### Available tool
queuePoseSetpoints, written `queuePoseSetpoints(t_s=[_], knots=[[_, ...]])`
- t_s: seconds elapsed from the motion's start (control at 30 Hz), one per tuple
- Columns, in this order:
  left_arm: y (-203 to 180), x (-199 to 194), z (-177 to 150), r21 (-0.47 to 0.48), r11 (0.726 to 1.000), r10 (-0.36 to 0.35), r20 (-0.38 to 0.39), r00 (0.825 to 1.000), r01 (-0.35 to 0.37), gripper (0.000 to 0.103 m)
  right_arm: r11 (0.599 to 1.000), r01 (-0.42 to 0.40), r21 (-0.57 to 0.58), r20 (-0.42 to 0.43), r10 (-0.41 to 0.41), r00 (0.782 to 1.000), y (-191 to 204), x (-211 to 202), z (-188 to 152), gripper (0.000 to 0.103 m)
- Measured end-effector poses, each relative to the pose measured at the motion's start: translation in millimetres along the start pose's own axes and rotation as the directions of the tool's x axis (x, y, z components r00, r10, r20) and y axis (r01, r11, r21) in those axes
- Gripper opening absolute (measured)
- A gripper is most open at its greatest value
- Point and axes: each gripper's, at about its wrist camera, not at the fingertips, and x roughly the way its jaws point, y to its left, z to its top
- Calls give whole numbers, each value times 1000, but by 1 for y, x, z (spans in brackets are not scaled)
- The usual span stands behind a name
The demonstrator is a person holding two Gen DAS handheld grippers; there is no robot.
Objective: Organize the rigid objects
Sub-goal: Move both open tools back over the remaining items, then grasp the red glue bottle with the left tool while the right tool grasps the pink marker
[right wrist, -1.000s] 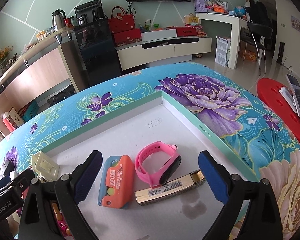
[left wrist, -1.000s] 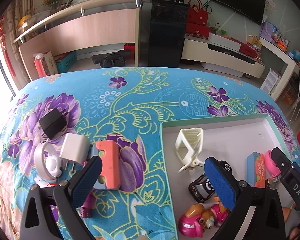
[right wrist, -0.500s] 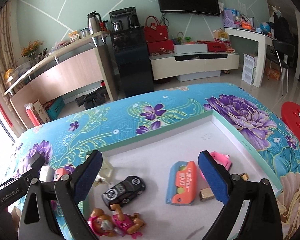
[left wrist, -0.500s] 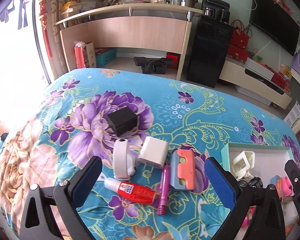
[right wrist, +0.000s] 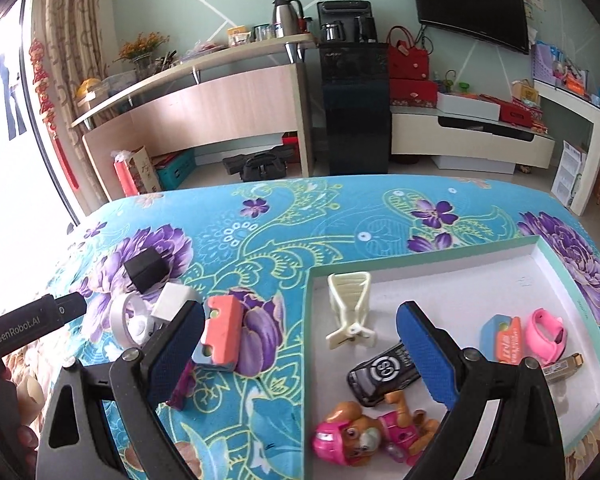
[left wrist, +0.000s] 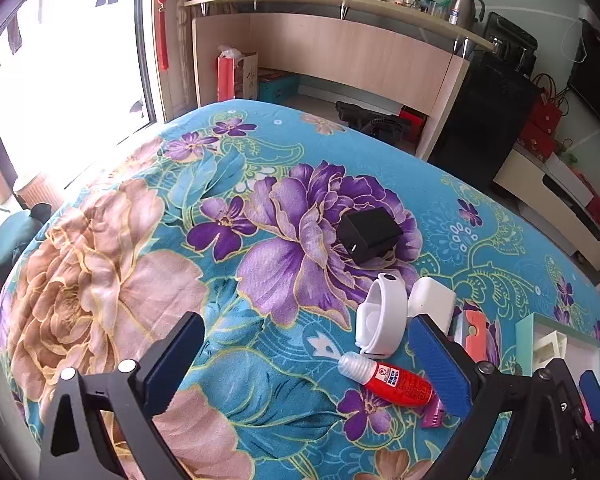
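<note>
Left wrist view
Left gripper point(left wrist: 306, 364): fingers spread wide, nothing between the blue pads, hanging over the floral cloth point(left wrist: 140, 264).
Black adapter point(left wrist: 367, 234): on the big purple flower, apart from the other loose things.
White band point(left wrist: 384, 316): standing on edge just in front of the black adapter, touching the white charger point(left wrist: 434, 298) to its right.
Glue bottle point(left wrist: 392, 378): red label, white cap, lying on its side below the white band; its far end is hidden behind the right-hand pad.
Pink and blue block point(left wrist: 475, 334): just right of the charger, partly hidden by the finger.
Magenta piece point(left wrist: 434, 418): only its tip shows under the pad; cannot tell what it is.
Tray point(left wrist: 524, 336): at the right edge, a cream clip point(left wrist: 550, 346) inside its near corner.

Right wrist view
Right gripper point(right wrist: 300, 354): fingers wide apart, holding nothing, poised over the tray's left rim point(right wrist: 308, 320).
Inside the tray: cream clip point(right wrist: 350, 308) near the left wall; black toy car point(right wrist: 380, 376) below it; pup figure point(right wrist: 356, 436) in pink at the front; orange and blue case point(right wrist: 502, 338), pink wristband point(right wrist: 546, 334) and gold bar point(right wrist: 562, 368) grouped to the right.
On the cloth, left of the tray: pink and blue block point(right wrist: 220, 332), white charger point(right wrist: 174, 302), white band point(right wrist: 130, 320), black adapter point(right wrist: 146, 270).
Left gripper's body point(right wrist: 24, 326): enters from the left edge.
</note>
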Motion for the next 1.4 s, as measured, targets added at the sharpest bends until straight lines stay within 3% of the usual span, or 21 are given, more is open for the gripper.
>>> queuePoseSetpoints(t_s=[0.17,0.37,0.57,0.73,0.9,1.17,1.4], knots=[[19,9,-5,-39,999,-2,-41,999,1,103,997,-63,-39,-56,61,997,30,13,-8,97],[28,26,-13,-32,999,-31,-94,995,28,103,992,-52,-113,-102,41,994,53,26,-18,97],[17,41,-20,33,998,-54,-159,986,60,103,995,-33,-98,-109,22,994,45,28,-19,97],[6,37,-20,57,988,-135,-164,977,147,103,998,-8,-55,-75,3,997,29,19,-15,97],[-18,34,-26,156,967,-172,-178,969,201,103,1000,8,-3,-47,-9,999,14,12,-11,97],[-43,41,-34,252,946,-156,-197,968,204,103,998,19,56,-52,-16,999,-3,11,-9,97],[-51,42,-36,311,938,-109,-147,983,151,103,998,9,62,-62,-5,998,-4,13,-11,97]])
